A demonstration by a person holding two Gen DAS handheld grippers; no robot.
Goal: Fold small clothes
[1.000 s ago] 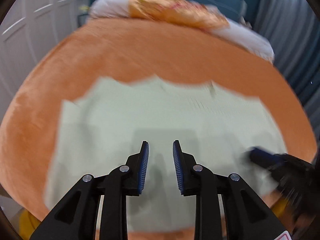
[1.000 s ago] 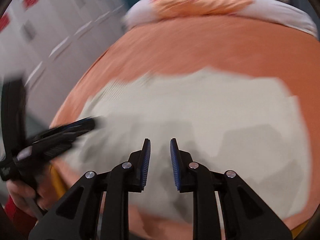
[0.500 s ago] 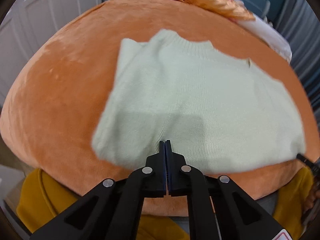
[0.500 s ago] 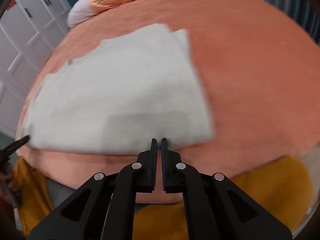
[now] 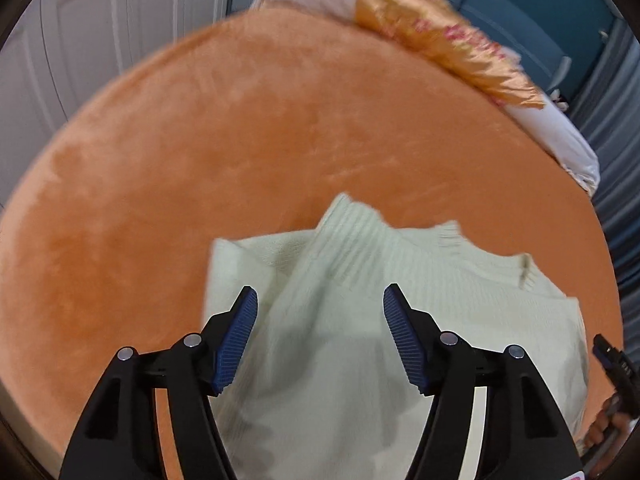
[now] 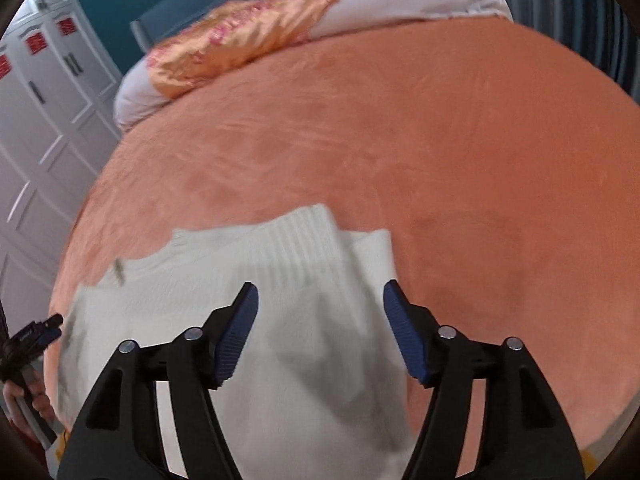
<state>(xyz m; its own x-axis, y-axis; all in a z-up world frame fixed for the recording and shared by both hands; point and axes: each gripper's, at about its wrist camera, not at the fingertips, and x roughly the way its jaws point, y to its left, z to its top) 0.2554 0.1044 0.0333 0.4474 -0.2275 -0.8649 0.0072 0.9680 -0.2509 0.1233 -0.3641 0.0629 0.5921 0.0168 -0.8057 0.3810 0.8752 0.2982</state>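
A pale knitted sweater (image 5: 400,340) is lying on the orange bed cover (image 5: 240,140), its lower half doubled up toward the ribbed collar. The left gripper (image 5: 320,336) is hovering over the garment's left part with its jaws standing wide, having just been opening, and nothing is caught between them. The right gripper (image 6: 320,336) is doing the same over the right part: jaws just opened wide, gripping nothing. Both views are smeared, so how squarely the folded layer is lying cannot be fixed; it looks slightly skewed near the collar. From here the risk is that the freshly dropped layer is springing back or sliding, since soft knit on plush cover holds a crease poorly. A pad brushing the cloth could also drag it askew.
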